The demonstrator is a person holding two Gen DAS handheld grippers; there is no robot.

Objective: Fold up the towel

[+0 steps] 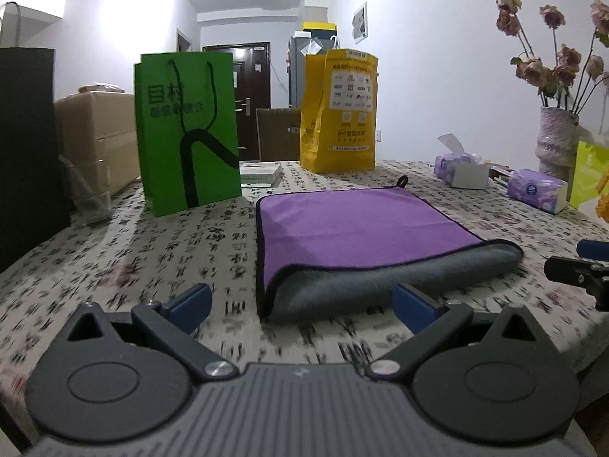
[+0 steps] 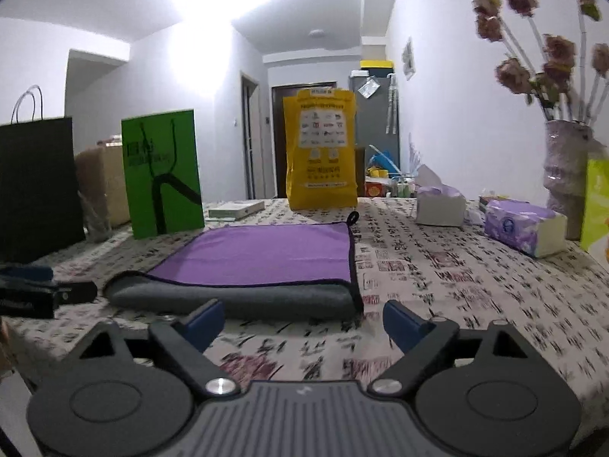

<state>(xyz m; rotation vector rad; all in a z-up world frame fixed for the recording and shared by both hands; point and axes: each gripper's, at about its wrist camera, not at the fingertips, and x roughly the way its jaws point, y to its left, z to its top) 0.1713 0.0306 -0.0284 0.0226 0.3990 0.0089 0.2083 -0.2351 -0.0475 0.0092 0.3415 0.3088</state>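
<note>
A purple towel (image 1: 354,228) with a grey underside lies folded over on the patterned tablecloth, its rounded grey fold nearest me. It also shows in the right wrist view (image 2: 266,255). My left gripper (image 1: 302,304) is open and empty, just short of the fold's left corner. My right gripper (image 2: 302,321) is open and empty, just short of the fold's right corner. The right gripper's tip shows at the right edge of the left wrist view (image 1: 578,270), and the left gripper shows at the left edge of the right wrist view (image 2: 45,293).
A green paper bag (image 1: 186,129) and a yellow bag (image 1: 338,110) stand behind the towel. Tissue packs (image 1: 536,190) and a vase of dried flowers (image 1: 555,141) are at the right. A black bag (image 2: 36,186) and cardboard boxes (image 1: 95,141) are at the left.
</note>
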